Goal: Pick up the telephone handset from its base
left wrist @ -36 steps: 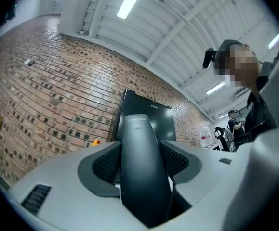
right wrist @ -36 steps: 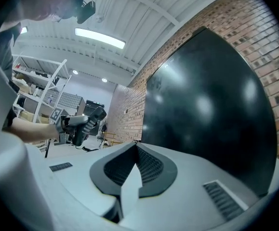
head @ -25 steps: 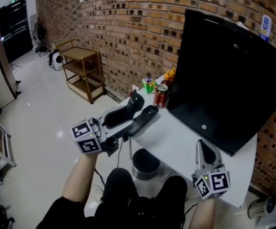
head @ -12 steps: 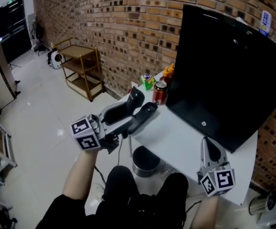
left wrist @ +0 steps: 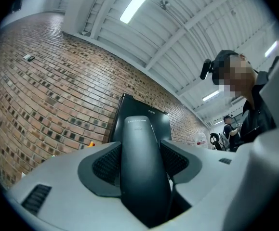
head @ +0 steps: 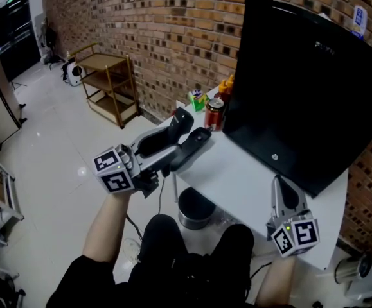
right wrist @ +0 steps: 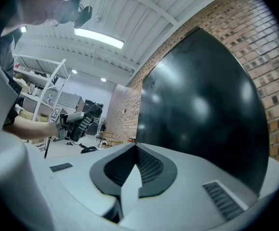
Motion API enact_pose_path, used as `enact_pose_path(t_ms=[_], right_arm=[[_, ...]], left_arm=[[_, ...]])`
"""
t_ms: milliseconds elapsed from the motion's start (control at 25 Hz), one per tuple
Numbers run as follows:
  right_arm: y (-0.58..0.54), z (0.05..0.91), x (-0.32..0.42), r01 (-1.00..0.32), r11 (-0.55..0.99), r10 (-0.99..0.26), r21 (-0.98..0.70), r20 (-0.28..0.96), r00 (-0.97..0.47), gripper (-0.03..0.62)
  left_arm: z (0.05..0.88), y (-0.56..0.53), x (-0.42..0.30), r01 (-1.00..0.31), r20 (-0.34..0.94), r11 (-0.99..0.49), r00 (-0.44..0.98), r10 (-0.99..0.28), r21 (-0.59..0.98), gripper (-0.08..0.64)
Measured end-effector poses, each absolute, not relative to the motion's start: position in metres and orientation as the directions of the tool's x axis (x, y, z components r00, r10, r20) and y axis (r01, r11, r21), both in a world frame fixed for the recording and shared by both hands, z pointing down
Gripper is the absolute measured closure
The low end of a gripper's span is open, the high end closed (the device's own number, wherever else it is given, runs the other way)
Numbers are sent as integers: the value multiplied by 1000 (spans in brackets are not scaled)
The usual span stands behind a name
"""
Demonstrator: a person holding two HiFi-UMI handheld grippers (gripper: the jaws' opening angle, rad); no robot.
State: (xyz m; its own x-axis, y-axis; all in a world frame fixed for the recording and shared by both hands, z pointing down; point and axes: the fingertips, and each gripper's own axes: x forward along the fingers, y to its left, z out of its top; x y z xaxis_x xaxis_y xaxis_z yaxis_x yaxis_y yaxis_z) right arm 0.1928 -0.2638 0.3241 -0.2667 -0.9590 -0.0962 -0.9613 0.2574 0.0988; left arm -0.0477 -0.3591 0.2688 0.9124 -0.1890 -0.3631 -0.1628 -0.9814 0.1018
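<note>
The pick-up looks done in its main part. The left hand-held gripper is clamped on the black telephone handset, whose body fills the gap between the ribbed pads and sticks out past them. It is held in the air, tilted a little upward, at the left edge of the tabletop. No base shows under or beside the handset in any view, so I judge it lifted clear. What is left, if anything, is only to hold it steady. Where the base stands, I cannot tell.

The right hand-held gripper has its jaws closed together on nothing. It rests at the near edge of the tabletop, toward the right corner, well apart from the handset.

Counted:
- One handset.
- Two hand-held grippers.
- One large black screen, standing along the right side of the tabletop.
- One red can at the far left corner, with a small green carton just beside it.
- Orange-capped bottles behind the can, too crowded to count.
- One metal bin below the near edge.
- One wooden trolley by the brick wall.
</note>
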Motion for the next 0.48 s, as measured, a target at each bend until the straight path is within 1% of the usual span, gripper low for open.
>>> enact_pose_path(t_ms=[480], right_arm=[[-267,319,194,-957,274,-954,95,-99,-283,584]], left_arm=[[261,-358,-50,-185,-359,-978,910,-209,101,301]])
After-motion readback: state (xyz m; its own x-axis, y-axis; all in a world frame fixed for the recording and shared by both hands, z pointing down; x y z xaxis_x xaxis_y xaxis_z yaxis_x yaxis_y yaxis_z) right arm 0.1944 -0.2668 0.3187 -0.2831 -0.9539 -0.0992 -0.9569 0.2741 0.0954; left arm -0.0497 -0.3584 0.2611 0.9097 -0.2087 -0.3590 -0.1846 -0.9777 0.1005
